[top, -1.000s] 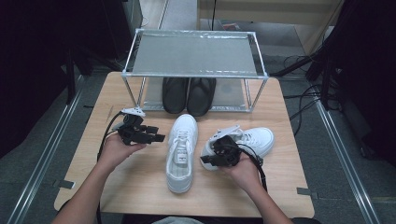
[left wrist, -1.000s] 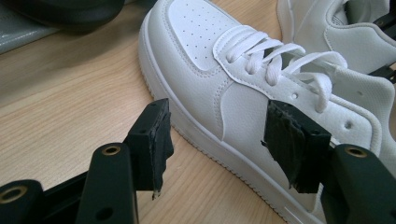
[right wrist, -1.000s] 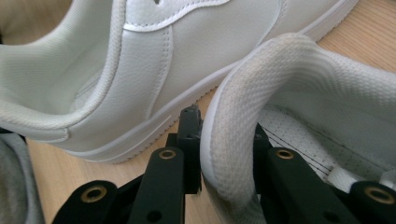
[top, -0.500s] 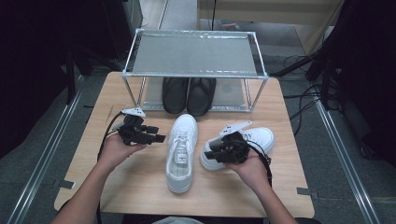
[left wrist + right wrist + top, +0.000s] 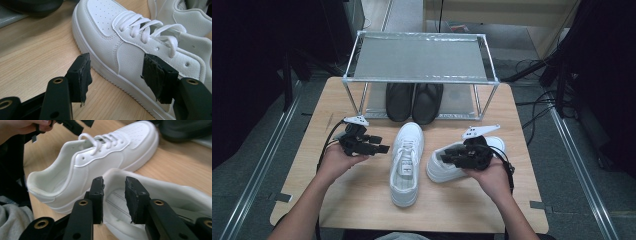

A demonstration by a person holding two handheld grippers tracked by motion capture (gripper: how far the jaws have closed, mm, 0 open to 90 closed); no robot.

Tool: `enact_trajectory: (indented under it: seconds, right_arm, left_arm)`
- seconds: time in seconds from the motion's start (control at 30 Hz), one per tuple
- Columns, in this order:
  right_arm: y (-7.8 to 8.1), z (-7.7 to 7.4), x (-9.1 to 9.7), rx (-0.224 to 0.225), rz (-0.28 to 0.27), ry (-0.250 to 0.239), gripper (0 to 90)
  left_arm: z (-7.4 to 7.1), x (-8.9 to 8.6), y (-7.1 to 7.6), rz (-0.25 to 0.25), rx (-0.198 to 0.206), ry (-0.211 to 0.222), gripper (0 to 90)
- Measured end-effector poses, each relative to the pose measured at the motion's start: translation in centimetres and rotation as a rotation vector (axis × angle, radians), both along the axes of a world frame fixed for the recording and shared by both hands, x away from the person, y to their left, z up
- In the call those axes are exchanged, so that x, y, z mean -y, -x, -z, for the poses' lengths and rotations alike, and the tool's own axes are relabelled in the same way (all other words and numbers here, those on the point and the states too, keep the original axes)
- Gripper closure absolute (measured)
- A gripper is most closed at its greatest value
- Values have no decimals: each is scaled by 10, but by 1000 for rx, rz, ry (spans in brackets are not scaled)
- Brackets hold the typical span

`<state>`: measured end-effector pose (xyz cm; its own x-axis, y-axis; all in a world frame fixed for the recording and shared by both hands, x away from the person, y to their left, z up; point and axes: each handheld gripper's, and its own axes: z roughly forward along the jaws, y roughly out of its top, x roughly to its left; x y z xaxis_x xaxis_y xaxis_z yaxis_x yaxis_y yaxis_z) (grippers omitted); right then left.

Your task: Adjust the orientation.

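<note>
A pair of black slip-on shoes [image 5: 413, 101] sits under the mesh-topped metal rack [image 5: 419, 57]. Two white leather lace-up sneakers [image 5: 406, 155] [image 5: 452, 165] lie near. The left gripper [image 5: 381, 148] gapes empty; the right gripper [image 5: 113, 195], jaws just narrowing, straddles a sneaker's padded collar unclamped.

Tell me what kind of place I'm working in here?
Likely a lab or studio set up for recording, not a home: a small wooden table on grey floor with dark curtains around, loose cables behind, and a metal shoe rack staged with black shoes and white sneakers.
</note>
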<state>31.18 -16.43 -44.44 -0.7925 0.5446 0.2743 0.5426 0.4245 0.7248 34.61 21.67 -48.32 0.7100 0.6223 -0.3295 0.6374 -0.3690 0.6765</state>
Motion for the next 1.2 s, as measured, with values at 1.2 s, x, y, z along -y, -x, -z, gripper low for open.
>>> enact_trajectory:
  seconds: [1.2]
  right_arm:
    - [-39, 31, 108, -18, 378, 89, 900]
  left_arm:
    - [4, 8, 2, 13, 1, -43, 403]
